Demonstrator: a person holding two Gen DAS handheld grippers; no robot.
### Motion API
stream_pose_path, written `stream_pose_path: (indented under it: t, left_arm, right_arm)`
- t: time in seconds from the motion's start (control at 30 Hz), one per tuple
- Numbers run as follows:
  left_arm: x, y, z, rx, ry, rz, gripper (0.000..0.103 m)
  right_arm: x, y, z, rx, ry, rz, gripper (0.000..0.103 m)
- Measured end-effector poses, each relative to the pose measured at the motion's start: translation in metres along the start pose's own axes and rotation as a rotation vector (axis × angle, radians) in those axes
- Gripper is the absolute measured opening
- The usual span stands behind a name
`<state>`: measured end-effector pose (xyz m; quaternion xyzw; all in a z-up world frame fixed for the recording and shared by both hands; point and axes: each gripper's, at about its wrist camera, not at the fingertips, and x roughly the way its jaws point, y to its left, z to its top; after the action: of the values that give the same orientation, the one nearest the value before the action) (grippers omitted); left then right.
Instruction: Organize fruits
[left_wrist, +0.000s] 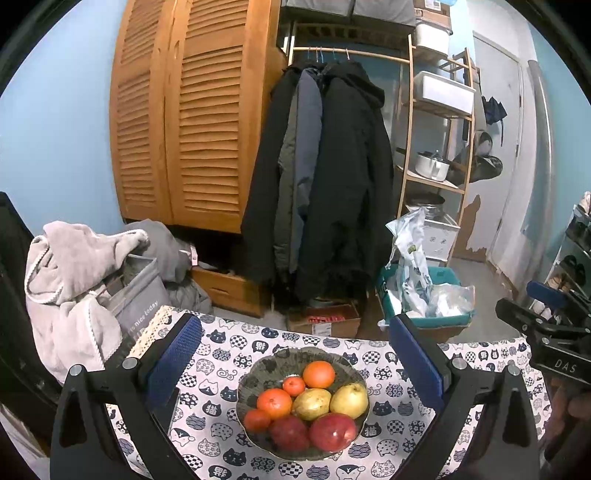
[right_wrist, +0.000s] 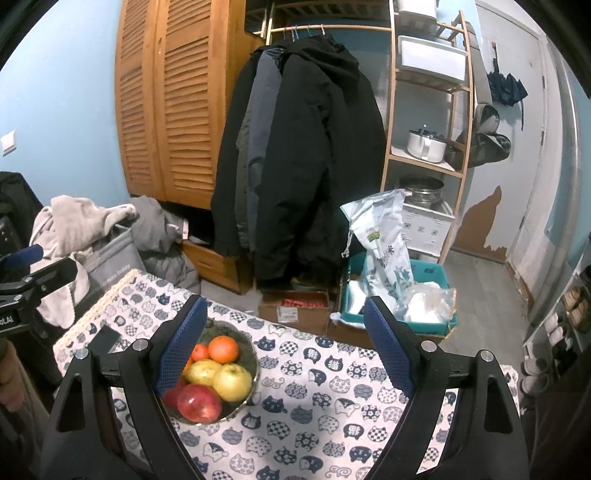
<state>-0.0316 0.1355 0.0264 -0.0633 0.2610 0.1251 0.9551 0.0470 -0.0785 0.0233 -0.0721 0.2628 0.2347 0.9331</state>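
Blue walls back a louvred wooden wardrobe, hanging coats (mostly black) and a bamboo shelf on grey floor.

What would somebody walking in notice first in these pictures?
Probably the bowl heaped with fruit in the middle of the cat-print tablecloth: oranges at the back, yellow pears in the middle, red apples in front. Behind the table, dark coats hang on a rail beside a louvred wooden wardrobe. Both claws, left and right, stand open and empty.
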Motion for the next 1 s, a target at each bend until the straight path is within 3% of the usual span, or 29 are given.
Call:
stream_pose_path:
  t: [1.0]
  left_arm:
    - [0.0008, -0.0027, 0.0041, 0.014, 0.003, 0.020, 0.102]
  right_arm:
    - [0.0000, 0.0009, 0.0009, -0.001, 0.000, -0.002, 0.085]
